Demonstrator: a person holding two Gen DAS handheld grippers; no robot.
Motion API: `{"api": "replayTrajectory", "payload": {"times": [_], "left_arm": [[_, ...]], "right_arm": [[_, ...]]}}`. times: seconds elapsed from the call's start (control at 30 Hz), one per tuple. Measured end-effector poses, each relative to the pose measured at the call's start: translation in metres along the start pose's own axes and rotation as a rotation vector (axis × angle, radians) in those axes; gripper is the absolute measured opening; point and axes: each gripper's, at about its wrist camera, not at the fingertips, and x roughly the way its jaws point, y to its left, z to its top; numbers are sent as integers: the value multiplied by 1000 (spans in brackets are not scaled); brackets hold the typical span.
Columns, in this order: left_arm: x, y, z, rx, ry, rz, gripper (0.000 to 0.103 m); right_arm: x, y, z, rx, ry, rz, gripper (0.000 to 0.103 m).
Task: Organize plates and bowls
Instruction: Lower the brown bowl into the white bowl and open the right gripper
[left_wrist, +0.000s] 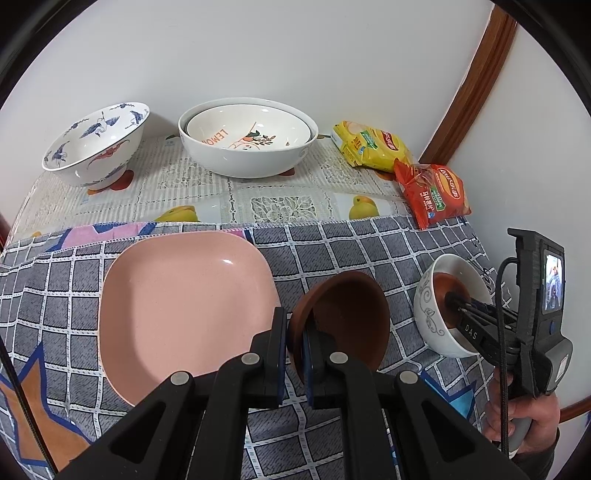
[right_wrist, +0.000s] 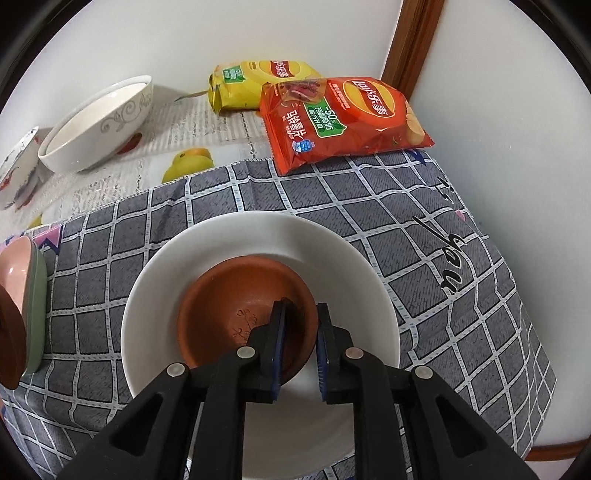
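One brown bowl (right_wrist: 247, 314) already sits nested in the white bowl (right_wrist: 258, 236) on the desk, the right gripper (right_wrist: 299, 332) slackened around its rim; the left gripper (left_wrist: 295, 343) clamps a second brown bowl (left_wrist: 343, 317) aloft beside the pink plate (left_wrist: 184, 302); nesting that remains.

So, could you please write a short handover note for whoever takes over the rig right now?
Left gripper: shut on the rim of a small brown bowl, held tilted.
Right gripper: open, astride the rim of a second brown bowl sitting in the white patterned bowl.
Done: that nesting.
Left: add the held bowl, probably there; the blue-and-white crane bowl stands apart at the back.
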Motion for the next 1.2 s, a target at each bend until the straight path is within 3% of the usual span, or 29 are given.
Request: {"api": "replayTrajectory", "payload": {"times": [0.33,0.57,0.9,1.2], "left_arm": [[-4,-1,-1,3,-4,-10,8],[-7,0,-4,4,-2,-15,8],[-20,-7,-7,17,-16,-24,8],[-32,-27,-9,39,-28,-30,8]], "right_arm": [[4,7,2,-51,35,-52,21],[2,5,0,-60,36,-37,22],[-14,1,-5,-56,5,-13,35],[-48,-7,-11,-38,-48,25,40]]}}
